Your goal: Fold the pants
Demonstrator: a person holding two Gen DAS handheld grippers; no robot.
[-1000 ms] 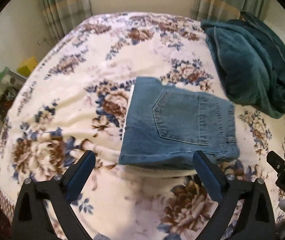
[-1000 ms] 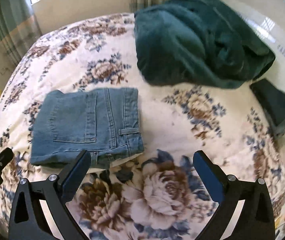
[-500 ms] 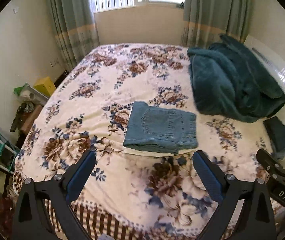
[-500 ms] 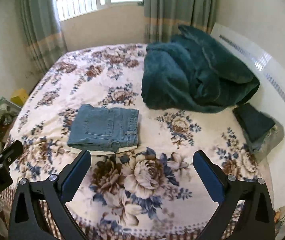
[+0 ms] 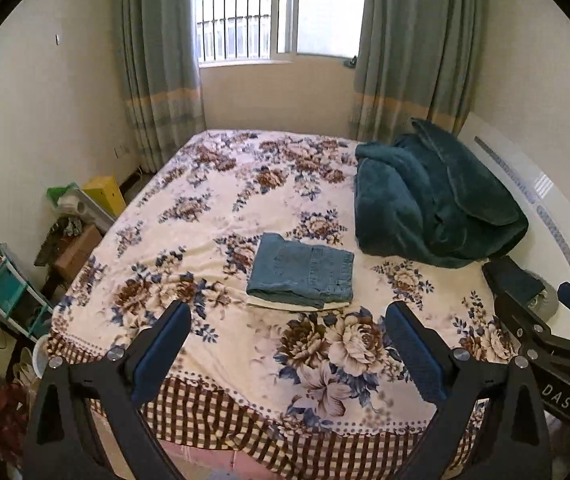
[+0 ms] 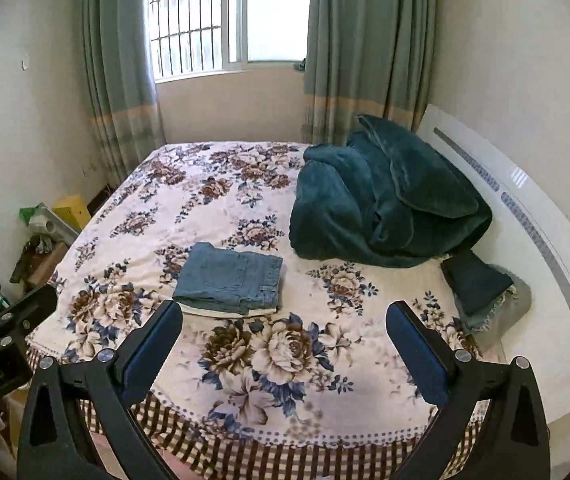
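Note:
The blue denim pants lie folded into a compact rectangle on the floral bedspread, a white layer showing under their near edge. They also show in the right wrist view. My left gripper is open and empty, held back from the bed's foot, well short of the pants. My right gripper is open and empty too, at a similar distance. The right gripper's body shows at the right edge of the left wrist view.
A dark teal blanket is heaped at the bed's right side by the white headboard. A small dark folded cloth lies on a grey pillow. Boxes and a shelf stand on the floor at left. Window and curtains behind.
Both grippers have pulled far back from the bed. The pants were close under the fingers before; now the whole bed and room are in view. The pants have not moved.

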